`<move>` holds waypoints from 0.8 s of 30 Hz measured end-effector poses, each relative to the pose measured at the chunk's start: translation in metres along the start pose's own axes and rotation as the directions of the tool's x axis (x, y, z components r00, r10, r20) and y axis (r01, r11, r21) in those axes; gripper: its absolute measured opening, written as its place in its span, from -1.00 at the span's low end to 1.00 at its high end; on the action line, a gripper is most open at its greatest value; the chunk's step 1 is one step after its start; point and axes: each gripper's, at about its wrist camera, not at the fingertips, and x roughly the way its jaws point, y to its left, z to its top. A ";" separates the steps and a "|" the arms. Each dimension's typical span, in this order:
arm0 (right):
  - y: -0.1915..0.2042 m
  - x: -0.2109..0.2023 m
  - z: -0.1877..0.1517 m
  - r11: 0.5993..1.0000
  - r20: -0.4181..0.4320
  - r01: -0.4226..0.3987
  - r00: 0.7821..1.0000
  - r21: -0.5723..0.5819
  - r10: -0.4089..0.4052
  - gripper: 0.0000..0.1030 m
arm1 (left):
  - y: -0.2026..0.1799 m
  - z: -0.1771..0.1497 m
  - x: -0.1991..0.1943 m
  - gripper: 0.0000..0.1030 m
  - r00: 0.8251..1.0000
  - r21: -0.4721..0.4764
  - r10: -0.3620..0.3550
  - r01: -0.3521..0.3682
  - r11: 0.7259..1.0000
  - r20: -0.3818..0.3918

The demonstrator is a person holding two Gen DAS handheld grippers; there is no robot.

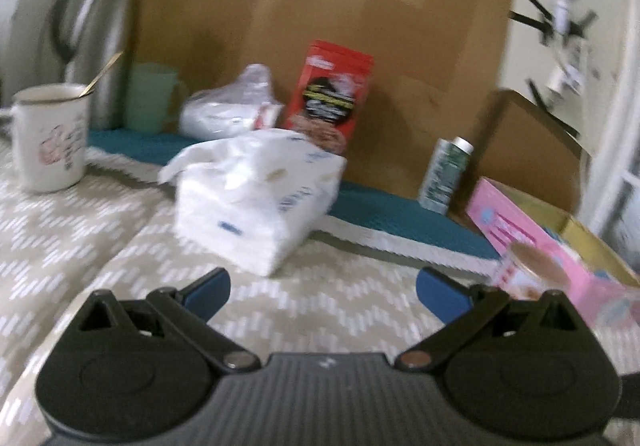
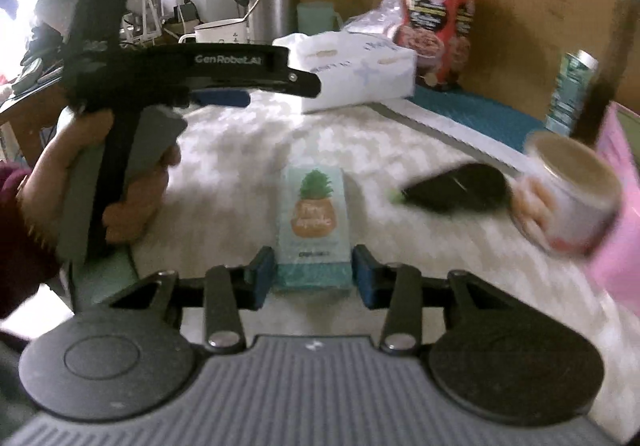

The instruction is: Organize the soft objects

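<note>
A small tissue pack with a pineapple print sits between the blue pads of my right gripper, which is shut on its near end just above the patterned cloth. A larger white soft tissue pack lies ahead of my left gripper, which stands wide open with nothing between its fingers and apart from the pack. In the right wrist view the left gripper reaches in from the left, held by a hand, with its tip near the white tissue pack.
A pink box and a round can lie at the right, a dark eggplant-like object beside them. At the back stand a red carton, a plastic bag, a steel thermos, mugs and cardboard.
</note>
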 end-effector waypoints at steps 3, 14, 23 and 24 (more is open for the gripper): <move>-0.017 -0.029 -0.022 0.998 0.006 0.054 0.999 0.033 -0.054 -0.10 | -0.009 -0.002 0.000 0.99 0.999 0.055 -0.044 0.046 0.997 -0.022; -0.082 -0.113 -0.082 0.881 0.058 0.386 0.908 0.274 -0.416 0.02 | -0.108 -0.016 -0.001 0.99 0.923 0.135 -0.333 0.361 0.923 -0.192; -0.062 -0.090 -0.057 0.960 0.124 0.279 0.954 -0.029 -0.273 0.18 | -0.154 -0.033 -0.002 0.99 0.859 0.143 -0.360 0.433 0.890 -0.364; -0.060 -0.086 -0.053 0.963 0.118 0.255 0.962 -0.086 -0.245 0.28 | -0.151 -0.034 -0.003 0.99 0.851 0.119 -0.366 0.437 0.892 -0.378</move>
